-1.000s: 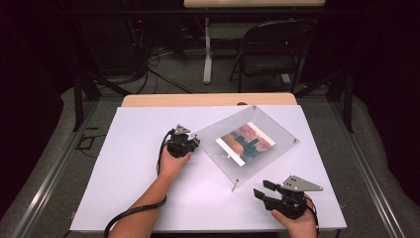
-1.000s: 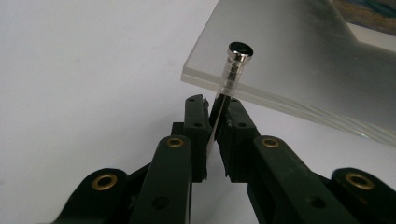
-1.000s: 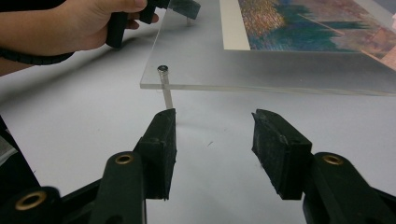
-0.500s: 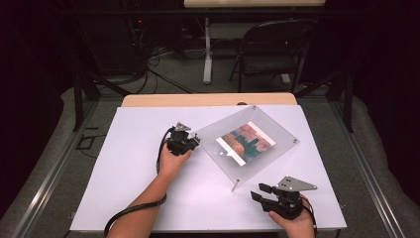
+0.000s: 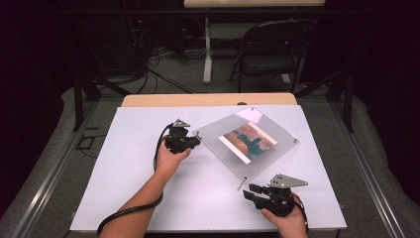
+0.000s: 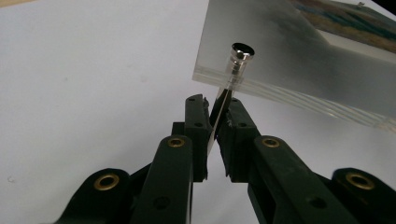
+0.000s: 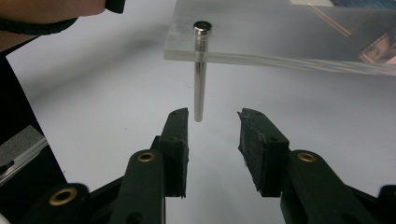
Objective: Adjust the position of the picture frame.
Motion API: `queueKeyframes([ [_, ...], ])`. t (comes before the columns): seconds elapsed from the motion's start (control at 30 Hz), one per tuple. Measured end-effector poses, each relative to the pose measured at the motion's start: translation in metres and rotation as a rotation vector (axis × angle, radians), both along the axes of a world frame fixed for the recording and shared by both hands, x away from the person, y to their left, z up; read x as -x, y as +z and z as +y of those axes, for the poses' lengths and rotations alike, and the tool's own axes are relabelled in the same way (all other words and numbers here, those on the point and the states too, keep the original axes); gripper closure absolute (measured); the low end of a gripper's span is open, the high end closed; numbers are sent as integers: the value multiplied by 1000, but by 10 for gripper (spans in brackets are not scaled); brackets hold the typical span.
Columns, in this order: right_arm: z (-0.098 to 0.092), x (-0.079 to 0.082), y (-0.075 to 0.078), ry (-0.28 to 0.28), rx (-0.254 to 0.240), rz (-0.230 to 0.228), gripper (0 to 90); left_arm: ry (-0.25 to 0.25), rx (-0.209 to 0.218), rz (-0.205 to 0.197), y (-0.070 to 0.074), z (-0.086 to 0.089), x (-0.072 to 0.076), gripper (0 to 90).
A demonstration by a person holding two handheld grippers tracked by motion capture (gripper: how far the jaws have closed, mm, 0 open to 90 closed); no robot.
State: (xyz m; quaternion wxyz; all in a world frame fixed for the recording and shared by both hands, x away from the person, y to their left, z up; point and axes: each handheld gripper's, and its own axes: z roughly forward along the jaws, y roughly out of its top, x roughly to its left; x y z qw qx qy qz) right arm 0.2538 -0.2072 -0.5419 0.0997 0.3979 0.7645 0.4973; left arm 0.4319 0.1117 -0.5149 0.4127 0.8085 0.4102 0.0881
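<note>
- High view: On a white table (image 5: 148, 198), a person works a clear acrylic picture frame (image 5: 245, 139) that carries a colourful print (image 5: 247, 141), the panel sitting cornerwise right of centre with its left corner raised. The left gripper (image 5: 190, 141), held in the left hand (image 5: 168, 158), meets the frame at that left corner. The right gripper (image 5: 252, 191), in the right hand (image 5: 285, 220) at the table's near edge, points toward the frame's nearest corner, where a thin metal leg (image 5: 240, 184) slants down to the tabletop. A folding chair (image 5: 270, 47) stands beyond the table.
- Left gripper view: The left gripper (image 6: 216, 123) is clamped tight on the slim metal pin (image 6: 219, 105) that drops below the frame's corner; a silver standoff cap (image 6: 240, 53) with a dark top crowns that pin above the layered acrylic edge (image 6: 289, 93). The corner hangs clear of the white surface.
- Right gripper view: The right gripper (image 7: 212, 123) stands partly open, its jaws having just been closing, and the pads press on nothing. A metal standoff pin (image 7: 199, 79) runs down through the acrylic corner (image 7: 233, 42), its tip ending just by the left-hand jaw tip, slightly beyond the gap. The other forearm (image 7: 42, 14), with its black cable, crosses the upper left.
</note>
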Motion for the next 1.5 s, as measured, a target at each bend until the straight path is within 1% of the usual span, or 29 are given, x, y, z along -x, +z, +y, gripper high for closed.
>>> queueKeyframes([
  [0.03, 2, 0, 1, 1, -10, 1, 648, -12, 5, 1, 3, 1, 2, 820],
  [0.07, 2, 0, 1, 1, -10, 1, 648, -12, 5, 1, 3, 1, 2, 820],
  [0.1, 5, -1, 2, 5, -12, -13, 656, -20, 9, -2, 6, 1, 5, 820],
  [0.17, 6, -2, 2, 4, -14, -18, 661, -19, 18, -2, 7, 0, 6, 821],
  [0.23, 9, -3, 3, 11, -17, -26, 688, -25, 18, -3, 8, 0, 9, 822],
  [0.27, 10, -2, 3, 9, -10, -27, 703, -33, 17, -2, 9, 1, 10, 822],
  [0.3, 9, -2, 3, 8, -9, -28, 716, -32, 23, -4, 9, 0, 12, 822],
  [0.4, 8, -3, 3, 3, -10, -27, 732, -37, 25, 2, 10, 1, 13, 822],
  [0.5, 7, -4, 2, 0, -17, -19, 755, -40, 26, 0, 9, 1, 15, 822],
  [0.57, 7, -4, 2, 14, -17, -14, 789, -45, 27, 6, 8, 2, 15, 822],
  [0.6, 7, -4, 2, 14, -17, -14, 789, -40, 35, 4, 7, 1, 16, 822],
  [0.67, 9, -3, 2, 27, -9, -25, 833, -47, 27, 4, 7, 2, 16, 822],
  [0.77, 7, -3, 2, 26, -16, -16, 843, -47, 36, 1, 6, 2, 17, 822],
  [0.83, 5, -3, 2, 25, -41, 10, 852, -47, 41, 1, 6, 2, 18, 823],
  [0.9, 4, -3, 3, 23, -33, 13, 853, -59, 35, 0, 6, 3, 19, 824],
  [0.97, 4, -2, 4, 18, -30, 9, 854, -62, 41, 1, 6, 3, 20, 824],
  [1.03, 3, -2, 5, 19, -30, 13, 855, -63, 47, -10, 5, 4, 21, 826],
  [1.07, 2, -1, 6, 14, -22, 10, 854, -67, 50, -9, 5, 4, 22, 826],
  [1.13, 1, -1, 6, 8, -26, 7, 855, -71, 63, -13, 5, 7, 27, 827],
  [1.17, 1, -1, 6, 8, -26, 7, 855, -71, 63, -13, 5, 7, 27, 828],
  [1.23, -3, -2, 6, -6, -32, 16, 856, -78, 66, -18, 4, 10, 30, 831],
  [1.27, -4, -2, 7, -9, -28, 18, 856, -84, 64, -20, 5, 13, 35, 833],
  [1.3, -4, -2, 7, -9, -28, 18, 856, -84, 64, -20, 5, 13, 35, 835],
  [1.33, -6, -2, 7, -19, -39, 23, 857, -86, 61, -22, 5, 14, 38, 837],
  [1.4, -7, -3, 8, -24, -39, 17, 857, -94, 58, -32, 6, 17, 44, 841],
  [1.5, -10, -3, 9, -35, -48, 17, 857, -97, 69, -36, 6, 22, 53, 844],
])
